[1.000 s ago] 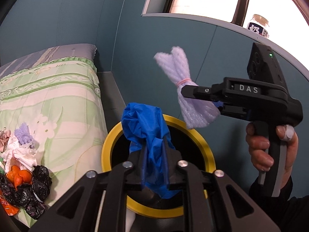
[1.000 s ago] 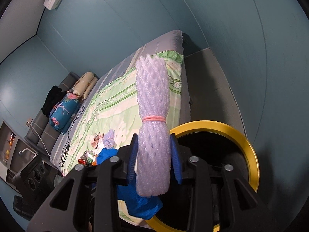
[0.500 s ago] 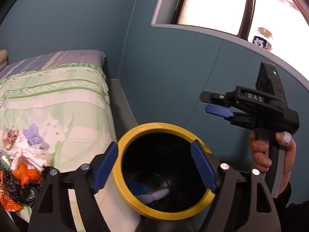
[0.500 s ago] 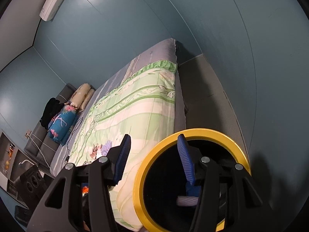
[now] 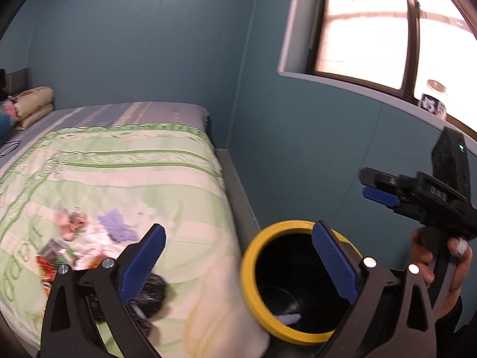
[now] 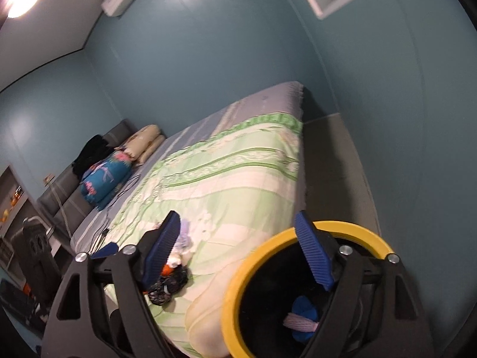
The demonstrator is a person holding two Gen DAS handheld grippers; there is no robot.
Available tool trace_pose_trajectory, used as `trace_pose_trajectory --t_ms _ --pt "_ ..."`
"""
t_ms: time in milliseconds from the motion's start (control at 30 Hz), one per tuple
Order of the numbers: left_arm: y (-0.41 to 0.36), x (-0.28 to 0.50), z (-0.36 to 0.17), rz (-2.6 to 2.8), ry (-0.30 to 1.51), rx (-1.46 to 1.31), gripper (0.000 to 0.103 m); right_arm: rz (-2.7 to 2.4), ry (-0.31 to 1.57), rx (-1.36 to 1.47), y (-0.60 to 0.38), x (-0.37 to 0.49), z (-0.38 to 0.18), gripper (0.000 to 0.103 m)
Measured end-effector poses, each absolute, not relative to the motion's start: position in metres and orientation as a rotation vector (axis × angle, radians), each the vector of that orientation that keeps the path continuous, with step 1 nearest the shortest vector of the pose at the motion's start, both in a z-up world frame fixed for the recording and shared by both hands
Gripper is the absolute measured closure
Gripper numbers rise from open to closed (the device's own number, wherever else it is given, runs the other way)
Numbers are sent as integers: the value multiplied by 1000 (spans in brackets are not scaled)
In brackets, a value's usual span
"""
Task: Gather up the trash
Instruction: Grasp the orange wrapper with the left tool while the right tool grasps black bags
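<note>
A black bin with a yellow rim (image 5: pixel 253 271) (image 6: pixel 235 286) stands against the bed's corner. At its bottom lie a lilac foam net (image 6: pixel 299 323) (image 5: pixel 287 317) and a crumpled blue bag (image 6: pixel 304 305). My left gripper (image 5: pixel 238 229) hovers above the bin's left side, its jaws opening wide with nothing between them. My right gripper (image 6: pixel 238 217) is also over the bin with its jaws opening and empty; it shows at the right of the left wrist view (image 5: pixel 375 191), held by a hand. A trash pile sits on the quilt: a lilac scrap (image 5: pixel 117 225), a black crumpled bag (image 5: pixel 152 294) (image 6: pixel 170 283) and orange wrappers (image 5: pixel 49 256).
The bed with a green-and-white quilt (image 5: pixel 134 179) fills the left. Pillows (image 6: pixel 143 143) lie at its head. A teal wall and a window sill with a jar (image 5: pixel 433 98) are on the right. A grey floor strip (image 6: pixel 331 164) runs between bed and wall.
The left gripper let go of the blue bag and the right one of the lilac foam net; both now lie in the bin. Both jaws opened, and both views swung up toward the bed.
</note>
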State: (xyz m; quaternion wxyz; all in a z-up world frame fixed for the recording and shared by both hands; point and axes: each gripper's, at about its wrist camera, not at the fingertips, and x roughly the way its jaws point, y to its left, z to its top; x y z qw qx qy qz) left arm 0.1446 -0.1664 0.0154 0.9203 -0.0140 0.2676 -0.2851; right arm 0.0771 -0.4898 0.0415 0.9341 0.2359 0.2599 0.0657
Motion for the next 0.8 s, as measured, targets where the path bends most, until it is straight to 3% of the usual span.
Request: trace_pose_trajectory --t_ms 333,800 --pt "-87 148 31 -418 505 -62 8 276 525 381 -430 92 52 17" --pt "4 145 -1 -231 558 -104 8 437 604 256 -331 119 39 15"
